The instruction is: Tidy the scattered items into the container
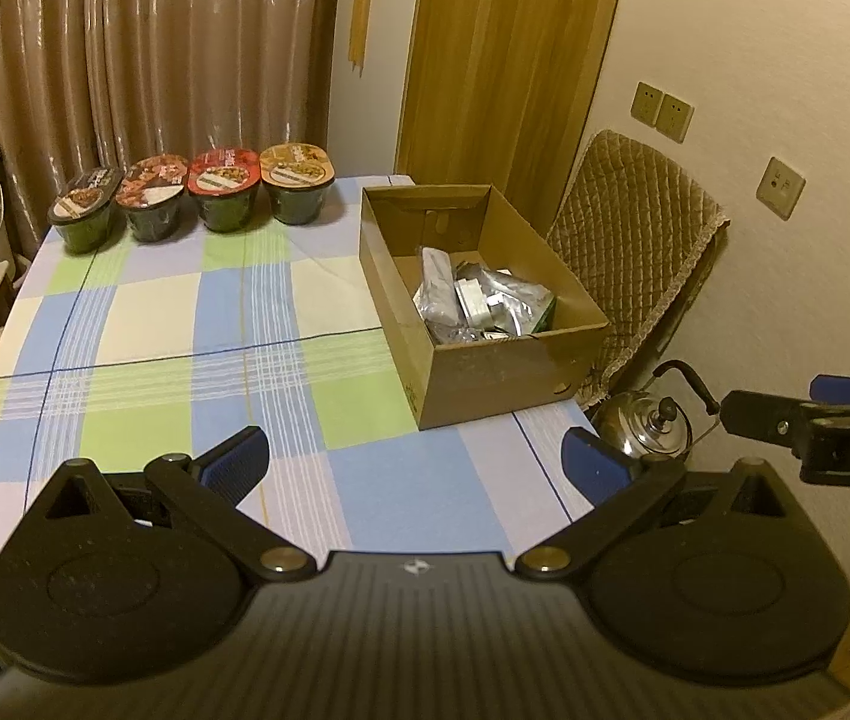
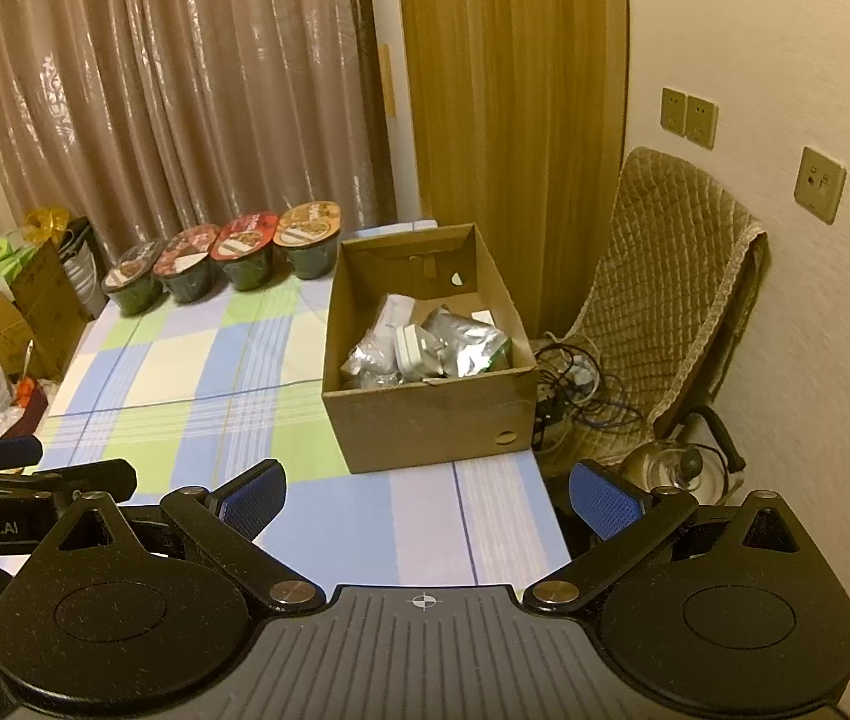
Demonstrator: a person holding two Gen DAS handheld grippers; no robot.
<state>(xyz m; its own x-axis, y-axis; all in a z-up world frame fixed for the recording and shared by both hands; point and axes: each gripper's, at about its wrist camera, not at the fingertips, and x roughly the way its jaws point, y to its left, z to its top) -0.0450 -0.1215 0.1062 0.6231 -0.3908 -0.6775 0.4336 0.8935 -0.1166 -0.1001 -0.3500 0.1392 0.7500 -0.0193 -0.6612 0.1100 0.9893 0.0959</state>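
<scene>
Left wrist: both tongs (image 1: 416, 465) spread, empty; box (image 1: 484, 372) filled.

Brown curtains (image 2: 173, 90), wood door (image 2: 514, 78), padded chair (image 2: 664, 276) w/ cream wall (image 2: 784, 48).

The left gripper (image 1: 416, 471) is held level with its jaws spread wide and nothing between them. The right gripper (image 2: 427, 501) sits just beside it, likewise wide apart and empty.
</scene>
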